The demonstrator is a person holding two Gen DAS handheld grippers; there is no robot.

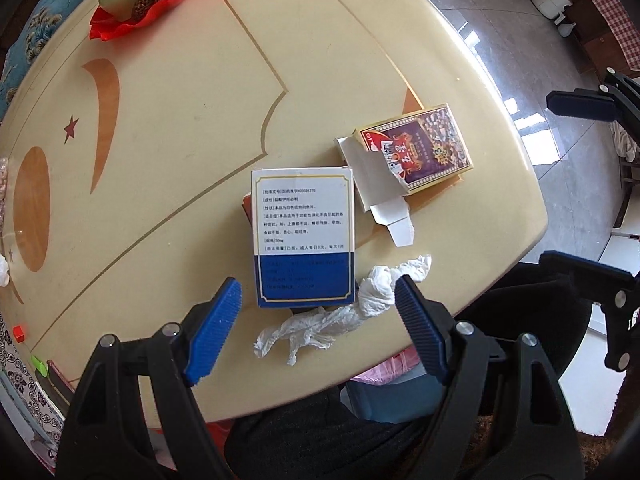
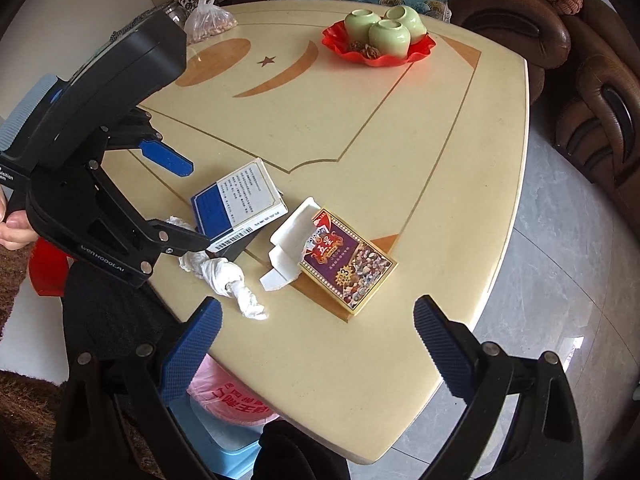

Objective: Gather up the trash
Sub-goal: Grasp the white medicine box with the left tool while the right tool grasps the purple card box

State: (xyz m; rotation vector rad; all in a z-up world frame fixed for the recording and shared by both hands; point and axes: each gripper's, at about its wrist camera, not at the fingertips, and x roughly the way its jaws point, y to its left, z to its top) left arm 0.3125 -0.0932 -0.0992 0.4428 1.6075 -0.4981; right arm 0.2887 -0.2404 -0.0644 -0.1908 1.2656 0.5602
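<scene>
Both claws stand spread apart, holding nothing: the left claw (image 1: 318, 328) hovers above the blue-and-white medicine box (image 1: 303, 236) and crumpled tissue (image 1: 344, 314), the right claw (image 2: 318, 344) near the tabletop (image 2: 328, 120) edge. Beside the box lies a torn card pack (image 2: 346, 260).

Medicine box (image 1: 304, 236) on bench (image 1: 168, 128), near front edge. Crumpled tissue (image 1: 344, 312) just before box, touching its near corner. Card box (image 1: 420, 148) right of medicine box, torn flap (image 1: 380, 192) lying between them. Tray (image 2: 378, 50) with three upturned cups (image 2: 384, 26) at far side of bench. Bag (image 2: 208, 18) at far left corner. Bin liner (image 2: 228, 400) below bench's front edge.
</scene>
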